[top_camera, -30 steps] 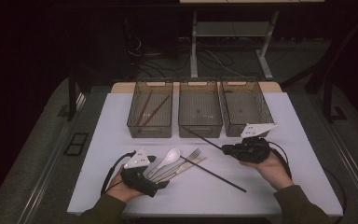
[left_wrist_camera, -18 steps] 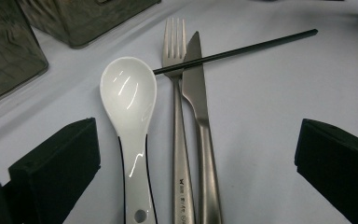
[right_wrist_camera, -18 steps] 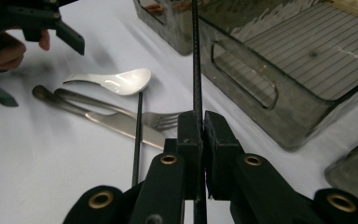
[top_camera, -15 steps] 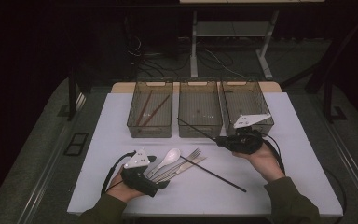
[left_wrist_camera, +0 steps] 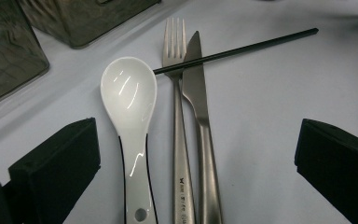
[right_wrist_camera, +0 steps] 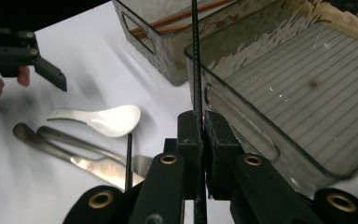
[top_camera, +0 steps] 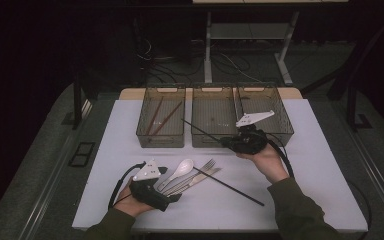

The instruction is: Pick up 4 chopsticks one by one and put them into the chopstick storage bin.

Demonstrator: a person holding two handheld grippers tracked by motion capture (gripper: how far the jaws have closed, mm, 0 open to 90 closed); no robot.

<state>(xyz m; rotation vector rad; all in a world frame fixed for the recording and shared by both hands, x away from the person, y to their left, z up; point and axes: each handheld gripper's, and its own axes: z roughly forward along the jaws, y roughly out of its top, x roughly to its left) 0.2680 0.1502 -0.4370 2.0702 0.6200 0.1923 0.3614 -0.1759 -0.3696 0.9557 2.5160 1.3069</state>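
My right gripper (top_camera: 228,143) is shut on a thin black chopstick (top_camera: 202,130) and holds it off the table, in front of the middle bin (top_camera: 212,90). In the right gripper view the stick (right_wrist_camera: 196,70) rises from between the shut jaws (right_wrist_camera: 203,126), its far end over the bin's near corner. My left gripper (top_camera: 172,194) rests low on the table and stands open. A white spoon (left_wrist_camera: 129,98), a fork (left_wrist_camera: 176,107) and a knife (left_wrist_camera: 198,102) lie between its jaws, untouched. A second black chopstick (top_camera: 230,187) lies on the table across the fork and knife tips.
Three clear bins stand side by side at the far edge of the white tabletop (top_camera: 310,165). The left bin (top_camera: 161,141) holds two brown chopsticks (top_camera: 166,117). The right bin (top_camera: 276,96) is just behind my right hand. Cables trail from both grippers.
My right gripper has moved away from the person toward the bins and slightly up, carrying the black chopstick. The left gripper and the cutlery have stayed put.
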